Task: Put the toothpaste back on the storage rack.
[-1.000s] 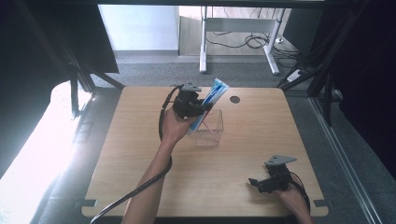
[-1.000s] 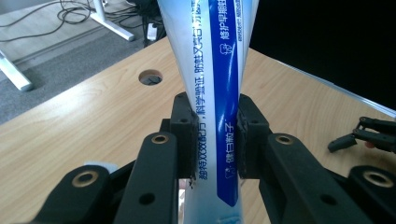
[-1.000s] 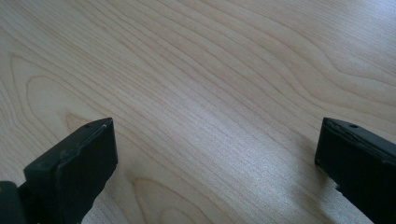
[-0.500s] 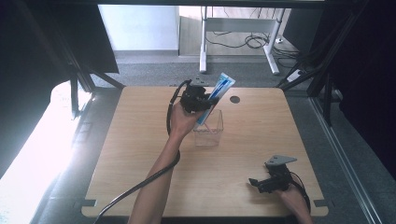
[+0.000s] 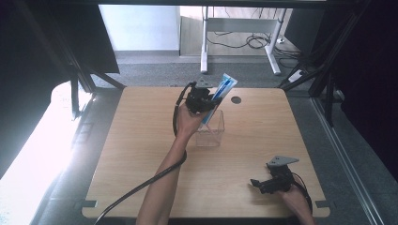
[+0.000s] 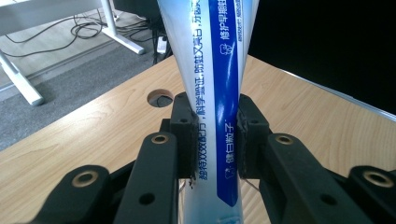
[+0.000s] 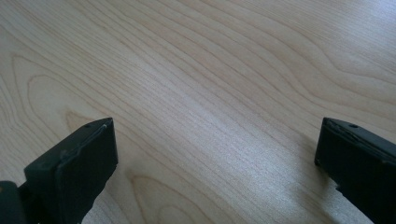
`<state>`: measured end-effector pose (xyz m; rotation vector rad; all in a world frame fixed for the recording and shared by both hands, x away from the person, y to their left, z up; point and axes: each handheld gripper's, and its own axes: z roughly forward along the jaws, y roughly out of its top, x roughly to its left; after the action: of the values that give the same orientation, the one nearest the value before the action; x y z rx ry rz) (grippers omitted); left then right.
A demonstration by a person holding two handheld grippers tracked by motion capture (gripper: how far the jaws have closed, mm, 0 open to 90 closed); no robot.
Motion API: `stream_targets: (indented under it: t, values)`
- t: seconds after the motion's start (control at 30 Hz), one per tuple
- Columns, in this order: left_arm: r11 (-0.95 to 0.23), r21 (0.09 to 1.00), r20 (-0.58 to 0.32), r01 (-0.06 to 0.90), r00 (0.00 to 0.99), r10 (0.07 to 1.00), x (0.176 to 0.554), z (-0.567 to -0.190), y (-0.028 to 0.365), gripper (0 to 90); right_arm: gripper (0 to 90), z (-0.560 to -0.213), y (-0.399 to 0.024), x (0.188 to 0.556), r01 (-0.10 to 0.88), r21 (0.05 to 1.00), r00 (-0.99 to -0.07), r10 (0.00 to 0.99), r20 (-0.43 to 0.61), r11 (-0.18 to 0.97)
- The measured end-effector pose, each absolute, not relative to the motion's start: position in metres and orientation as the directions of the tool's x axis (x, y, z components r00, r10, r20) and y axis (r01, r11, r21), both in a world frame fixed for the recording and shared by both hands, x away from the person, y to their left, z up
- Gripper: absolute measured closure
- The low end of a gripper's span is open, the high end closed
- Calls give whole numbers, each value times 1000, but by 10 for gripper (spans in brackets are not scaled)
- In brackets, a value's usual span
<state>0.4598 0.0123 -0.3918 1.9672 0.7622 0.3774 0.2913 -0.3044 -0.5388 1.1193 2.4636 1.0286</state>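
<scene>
A white and blue toothpaste tube (image 5: 222, 90) (image 6: 217, 84) is clamped between the pads of my left gripper (image 5: 205, 101) (image 6: 215, 133). The tube leans up to the right, and its lower end reaches down into a clear plastic box (image 5: 210, 128) that stands near the middle of the wooden table (image 5: 141, 136). Down by the table's near right corner my right gripper (image 5: 257, 183) (image 7: 215, 154) rests low over bare wood, jaws wide open with nothing between them.
A round cable hole (image 5: 236, 99) (image 6: 160, 97) lies in the table behind the box. The left gripper's black cable (image 5: 141, 187) trails back to the near edge. Behind the table stand a white desk frame (image 5: 204, 42) and floor cables (image 5: 248, 40).
My left hand has carried the tube to the right and a little down, so its lower end now sits in the clear box. The right gripper has stayed put.
</scene>
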Motion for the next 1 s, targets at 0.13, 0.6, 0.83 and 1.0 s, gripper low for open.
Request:
stream_targets:
  t: [0.13,0.6,0.83,1.0]
  values:
    - [-353,868,-37,349,754,655,459,-398,11,731,0,-539,-305,291,561,690,-676,735,62,458]
    - [-374,857,-23,356,750,661,454,-418,6,729,0,-538,-305,291,559,688,-676,734,56,462]
    - [-386,854,-7,350,749,663,450,-427,6,728,0,-538,-306,292,559,688,-676,735,54,463]
    - [-395,851,2,346,750,662,447,-431,5,728,0,-538,-305,291,558,688,-675,736,53,463]
